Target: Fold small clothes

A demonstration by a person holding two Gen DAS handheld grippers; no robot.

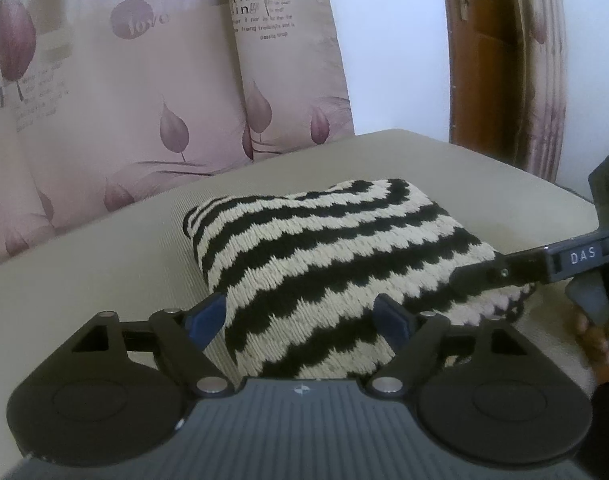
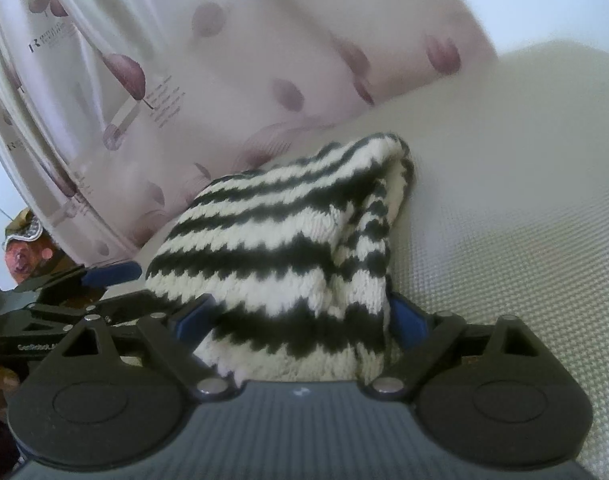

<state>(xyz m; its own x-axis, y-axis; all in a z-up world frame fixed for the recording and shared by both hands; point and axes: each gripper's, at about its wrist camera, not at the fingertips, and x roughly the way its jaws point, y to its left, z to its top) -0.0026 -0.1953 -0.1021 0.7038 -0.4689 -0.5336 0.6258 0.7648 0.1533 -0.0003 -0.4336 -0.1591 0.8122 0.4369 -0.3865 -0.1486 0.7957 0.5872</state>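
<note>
Stripes of black and cream run across a small knitted piece of clothing (image 1: 328,256), folded into a thick soft bundle. It lies on a flat beige cushioned seat (image 1: 104,280) with a fine woven pattern. Behind the seat hangs a pale pink curtain with dark red leaves and printed words (image 1: 124,80). Past the curtain there is a white wall, and a brown wooden door with a metal handle (image 1: 476,60).

Seen from the left wrist camera, the left gripper (image 1: 300,316) is black with blue pads on its fingertips (image 1: 206,320). Its two fingers are spread apart. The near edge of the knitted bundle lies between them, and the pads do not seem to squeeze it.

The right gripper (image 2: 302,316) looks the same, black with blue pads. Its fingers are spread wide too. The near end of the bundle sits between them and fills most of the gap. The knit comes right up to both pads, but they do not look like they pinch it. From this side you can see the bundle's open folded edge (image 2: 396,184), where the layers stack up.

In the left wrist view, one black finger of the right gripper (image 1: 500,272) reaches in from the right and sits at the bundle's right edge. A hand (image 1: 596,332) holds that tool at the far right.

In the right wrist view, the left gripper (image 2: 104,276) shows at the left, low beside the bundle.
</note>
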